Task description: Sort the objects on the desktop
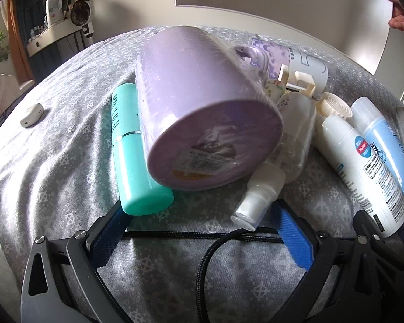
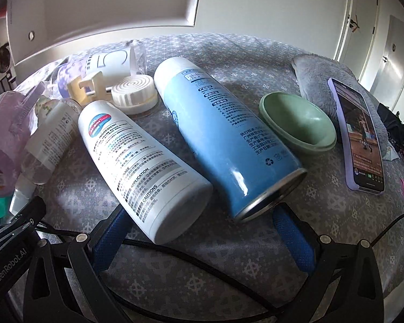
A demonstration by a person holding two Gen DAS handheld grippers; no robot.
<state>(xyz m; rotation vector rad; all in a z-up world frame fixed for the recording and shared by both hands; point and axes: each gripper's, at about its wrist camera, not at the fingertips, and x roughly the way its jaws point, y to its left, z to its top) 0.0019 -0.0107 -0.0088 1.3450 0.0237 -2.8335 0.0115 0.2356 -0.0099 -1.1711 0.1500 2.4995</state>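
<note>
A plastic-wrapped lilac mug (image 1: pixel 202 118) lies on its side on the grey patterned cloth, leaning on a teal bottle (image 1: pixel 132 150) to its left. A small clear spray bottle (image 1: pixel 258 196) lies just right of the mug, its cap close to my left gripper (image 1: pixel 199 215), which is open with nothing between its blue pads. In the right wrist view a white bottle (image 2: pixel 137 167) and a blue aerosol can (image 2: pixel 223 137) lie side by side, their bases between the spread fingers of my open right gripper (image 2: pixel 199 220). A green bowl (image 2: pixel 296 123) sits to the can's right.
A phone (image 2: pixel 361 134) in a lilac case leans on a grey fluffy cloth (image 2: pixel 326 80) at right. A round white lid (image 2: pixel 133 94), cream clips (image 2: pixel 90 86) and a white "5" bottle (image 2: pixel 110 64) lie behind. A small white device (image 1: pixel 31 114) rests far left. Black cables cross near both grippers.
</note>
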